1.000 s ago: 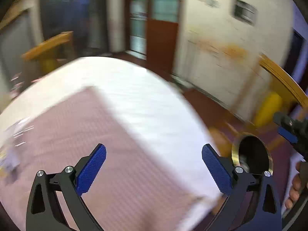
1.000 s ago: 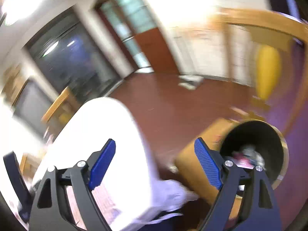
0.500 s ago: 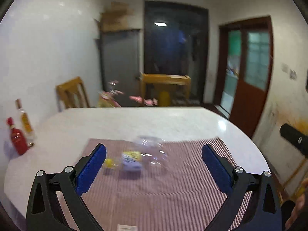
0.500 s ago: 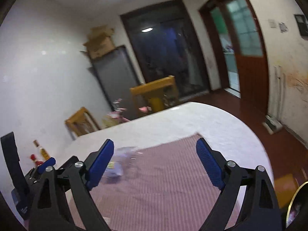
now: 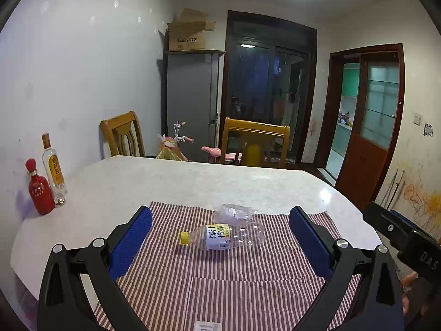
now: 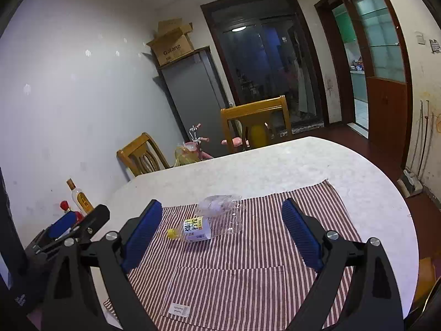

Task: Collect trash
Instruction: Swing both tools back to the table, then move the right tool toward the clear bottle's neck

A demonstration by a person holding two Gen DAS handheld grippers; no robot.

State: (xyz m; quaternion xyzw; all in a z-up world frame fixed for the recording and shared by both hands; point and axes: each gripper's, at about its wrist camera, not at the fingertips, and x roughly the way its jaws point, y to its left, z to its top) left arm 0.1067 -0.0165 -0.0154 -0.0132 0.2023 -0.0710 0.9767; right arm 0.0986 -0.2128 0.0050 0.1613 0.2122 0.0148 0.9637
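Right now both of your tools are empty: the left gripper is spread wide with nothing between its blue pads, and the right gripper stands just as wide, also holding nothing. Your trash lies ahead on the striped cloth: a clear plastic bottle with a yellow cap on its side, cap toward the left, and just behind it, perhaps touching, a crumpled clear bottle near the cloth's far edge. Judge both as very light and thin-walled; they look empty, so they will likely dent under the pads and skid or roll if you nudge them instead of closing squarely. The labelled one should be best taken across its middle at the paper label, where the wall is firmer and less slick than bare plastic; the neck by the cap is a stiffer second choice. The crushed one offers folds to pinch, though it may spring out. Expect the cloth to bunch if a fingertip drags on it, over a smooth, pale stone-look table. Keep clear of the red bottle and the tall glass bottle standing at the wall on the left. Wooden chairs sit at the far side, with a grey fridge beyond them.
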